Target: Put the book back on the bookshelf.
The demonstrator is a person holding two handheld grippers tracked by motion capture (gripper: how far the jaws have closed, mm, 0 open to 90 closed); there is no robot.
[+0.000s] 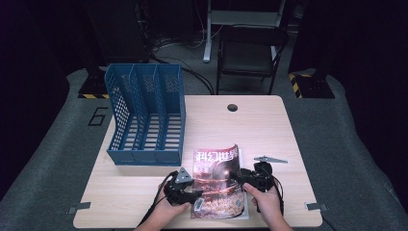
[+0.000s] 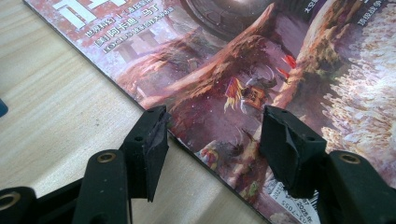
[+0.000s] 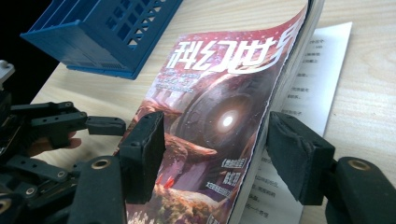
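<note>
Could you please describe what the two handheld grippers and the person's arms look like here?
Both the left gripper and the right gripper are black, with blocky jaws, round rivets at the joints and black cables trailing back. The left carries a grey three-cornered plate with dark dots. The forearms are bare, with no sleeves.

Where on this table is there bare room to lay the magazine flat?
Bare wood runs from the blue file rack rightward past the grommet hole to the table's right edge. The near left corner is free too. The near centre is crowded: magazine, left gripper, right gripper, and a small metal clip at the right.
</note>
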